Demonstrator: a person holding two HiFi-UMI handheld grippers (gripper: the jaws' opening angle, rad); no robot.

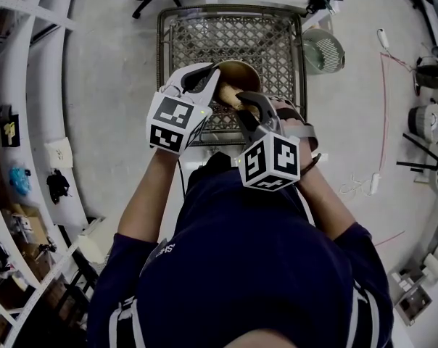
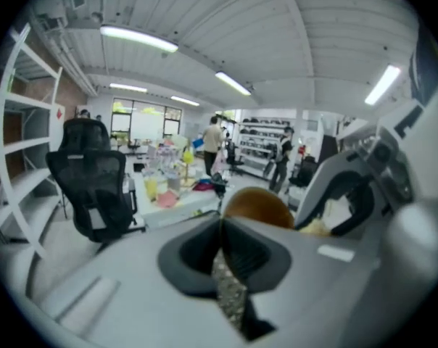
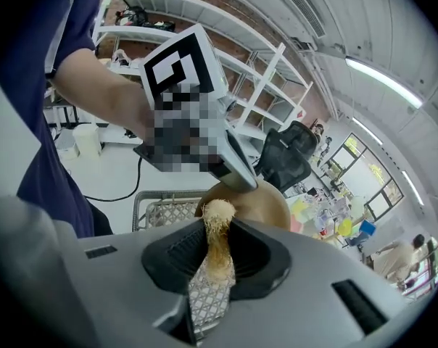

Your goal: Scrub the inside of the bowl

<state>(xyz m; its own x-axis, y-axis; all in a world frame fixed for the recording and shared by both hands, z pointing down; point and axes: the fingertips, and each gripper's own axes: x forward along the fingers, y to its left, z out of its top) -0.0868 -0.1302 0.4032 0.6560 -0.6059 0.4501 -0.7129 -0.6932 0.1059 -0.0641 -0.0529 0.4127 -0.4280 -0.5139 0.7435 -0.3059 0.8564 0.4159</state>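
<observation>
Though the inside of the bowl (image 1: 242,73) is mostly hidden behind both grippers, it is held above the wire rack (image 1: 273,38).
The left gripper (image 1: 214,71) pinches the rim, jaws nearly together. The right gripper (image 1: 249,111), angled down, clamps a fibrous scrubber (image 3: 217,227) with its tip at the bowl.

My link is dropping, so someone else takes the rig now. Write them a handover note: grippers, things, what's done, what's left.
Left gripper: shut on the rim of the brown round bowl, held above the metal wire basket.
Right gripper: shut on the tan fibrous scrubber, its tip at the bowl's mouth.
Done: both things gripped, scrubber at the bowl.
Left: scrub the inside. How much is already scrubbed cannot be told.
</observation>
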